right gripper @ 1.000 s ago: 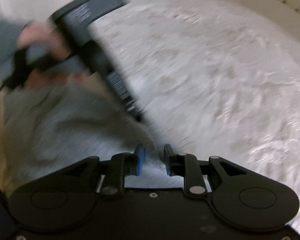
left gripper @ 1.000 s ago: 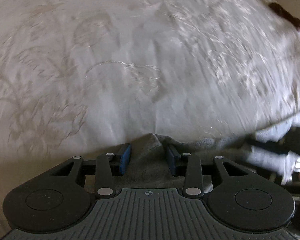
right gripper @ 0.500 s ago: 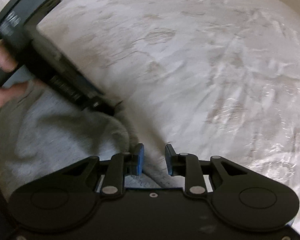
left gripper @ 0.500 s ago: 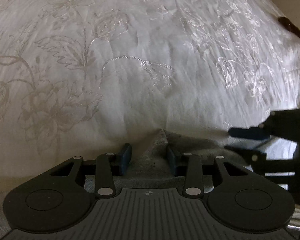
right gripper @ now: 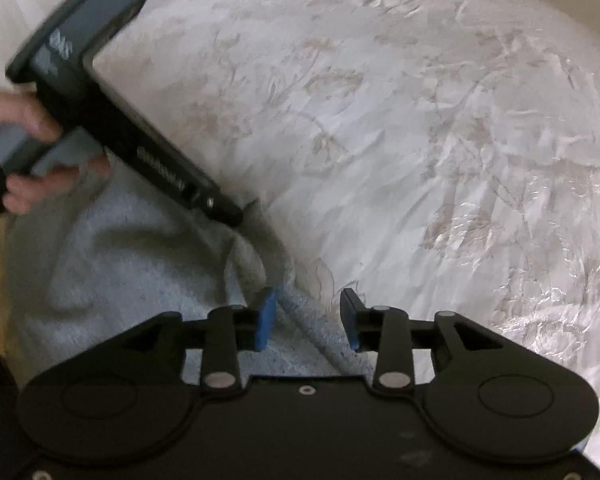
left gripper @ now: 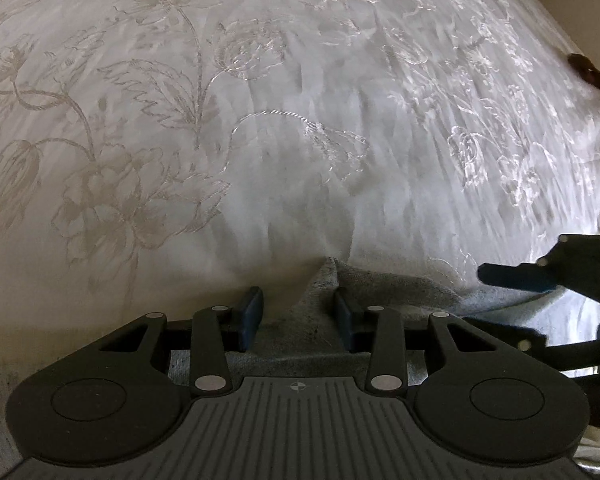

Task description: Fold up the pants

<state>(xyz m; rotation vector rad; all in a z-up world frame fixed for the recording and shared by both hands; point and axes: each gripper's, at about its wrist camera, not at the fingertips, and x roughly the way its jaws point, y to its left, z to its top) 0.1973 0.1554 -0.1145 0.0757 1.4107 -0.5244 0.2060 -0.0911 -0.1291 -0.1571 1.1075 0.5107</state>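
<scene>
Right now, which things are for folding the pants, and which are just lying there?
For the job:
- grey pants
- left gripper
- right gripper, jaws just opened, pants edge between them

Just there:
- flowery white bedspread
- dark brown thing at the bed's edge

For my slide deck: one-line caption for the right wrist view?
Right gripper, fingers just opened, straddles the grey pants hem on an embroidered white bedspread.

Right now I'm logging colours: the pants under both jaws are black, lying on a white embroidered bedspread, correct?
Not black: the pants are light grey, as the right wrist view shows. They do lie on the white embroidered bedspread.
</scene>
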